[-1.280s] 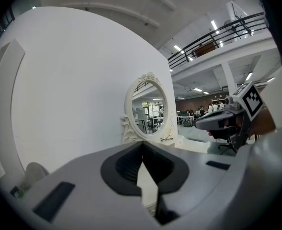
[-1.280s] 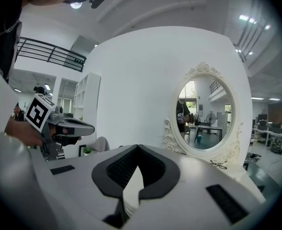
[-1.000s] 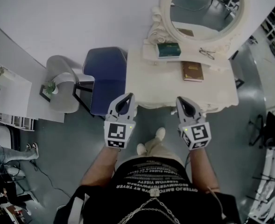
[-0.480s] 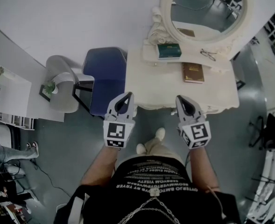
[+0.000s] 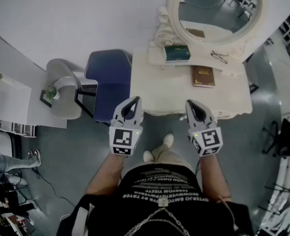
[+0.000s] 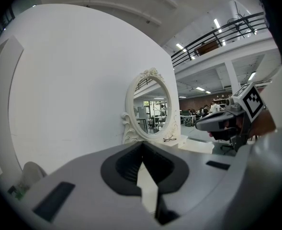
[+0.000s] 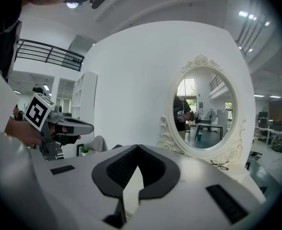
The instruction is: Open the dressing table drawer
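The cream dressing table (image 5: 184, 95) stands ahead under an oval mirror (image 5: 213, 9). Its front edge (image 5: 179, 113) faces me, and the drawer front below it is hidden from above. My left gripper (image 5: 133, 102) hovers shut and empty at the table's front left corner. My right gripper (image 5: 191, 104) is level with it before the table's middle, also shut and empty. In the left gripper view the shut jaws (image 6: 143, 147) point at the mirror (image 6: 152, 111), and the right gripper (image 6: 227, 121) shows beside them. The right gripper view has the shut jaws (image 7: 137, 150) before the mirror (image 7: 205, 111).
On the tabletop lie a brown book (image 5: 203, 75), a green box (image 5: 177, 53) and glasses (image 5: 218, 56). A blue chair (image 5: 110, 80) stands close to the table's left side, with a grey chair (image 5: 63, 90) beyond it. My feet (image 5: 157, 151) are on the grey floor before the table.
The table and chairs have slid slightly left in the head view. Both grippers stay shut, side by side, at the table's front edge.
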Motion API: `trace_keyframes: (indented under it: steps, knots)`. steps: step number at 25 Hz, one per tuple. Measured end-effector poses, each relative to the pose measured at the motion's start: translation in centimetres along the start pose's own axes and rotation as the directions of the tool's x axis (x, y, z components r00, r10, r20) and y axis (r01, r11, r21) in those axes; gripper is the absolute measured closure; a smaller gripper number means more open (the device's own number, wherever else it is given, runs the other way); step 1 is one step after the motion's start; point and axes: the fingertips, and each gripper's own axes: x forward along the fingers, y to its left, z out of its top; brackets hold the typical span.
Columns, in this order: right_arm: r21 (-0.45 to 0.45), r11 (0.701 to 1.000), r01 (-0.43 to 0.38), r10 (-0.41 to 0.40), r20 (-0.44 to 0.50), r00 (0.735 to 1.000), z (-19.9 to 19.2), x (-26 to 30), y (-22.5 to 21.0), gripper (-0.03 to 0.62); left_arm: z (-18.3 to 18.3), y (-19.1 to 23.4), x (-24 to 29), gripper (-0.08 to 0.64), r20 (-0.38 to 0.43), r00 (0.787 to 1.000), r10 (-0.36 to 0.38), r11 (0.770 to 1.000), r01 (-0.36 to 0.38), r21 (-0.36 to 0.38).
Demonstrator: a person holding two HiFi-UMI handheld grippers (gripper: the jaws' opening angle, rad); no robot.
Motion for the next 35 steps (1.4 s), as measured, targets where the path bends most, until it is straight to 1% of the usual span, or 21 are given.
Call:
trace_keyframes:
  steps: [10, 16, 20, 24, 29, 33, 35]
  knots:
    - [0.011, 1.0, -0.012, 0.012, -0.007, 1.0, -0.4, 1.5, -0.9, 0.589, 0.0, 0.5, 1.9, 0.557, -0.009, 1.0, -0.005, 1.0, 0.005, -0.002]
    - [-0.005, 0.999, -0.033, 0.033, 0.028, 0.999, 0.2, 3.0, -1.6, 0.589, 0.1, 1.0, 3.4, 0.557, -0.014, 1.0, -0.006, 1.0, 0.006, 0.001]
    - [-0.006, 0.999, -0.037, 0.038, 0.017, 0.999, 0.3, 4.1, -2.5, 0.589, 0.6, 1.4, 4.7, 0.557, -0.012, 1.0, -0.002, 1.0, 0.003, 0.004]
    - [-0.002, 0.999, -0.039, 0.039, 0.001, 0.999, 0.3, 5.2, -3.7, 0.589, 1.0, 1.7, 6.1, 0.557, -0.014, 1.0, 0.005, 1.0, -0.005, 0.005]
    - [-0.004, 0.999, -0.048, 0.048, 0.015, 0.999, 0.9, 6.6, -5.5, 0.589, 1.5, 1.8, 8.3, 0.557, -0.02, 1.0, 0.014, 1.0, -0.014, 0.004]
    - [0.003, 0.998, -0.057, 0.057, -0.007, 0.998, 0.6, 7.6, -7.3, 0.589, 1.8, 1.6, 10.1, 0.557, -0.028, 0.999, 0.022, 1.0, -0.022, -0.003]
    - [0.001, 0.998, -0.067, 0.067, 0.001, 0.998, 0.7, 8.1, -8.2, 0.589, 2.1, 1.5, 11.1, 0.557, -0.031, 0.999, 0.027, 1.0, -0.028, -0.004]
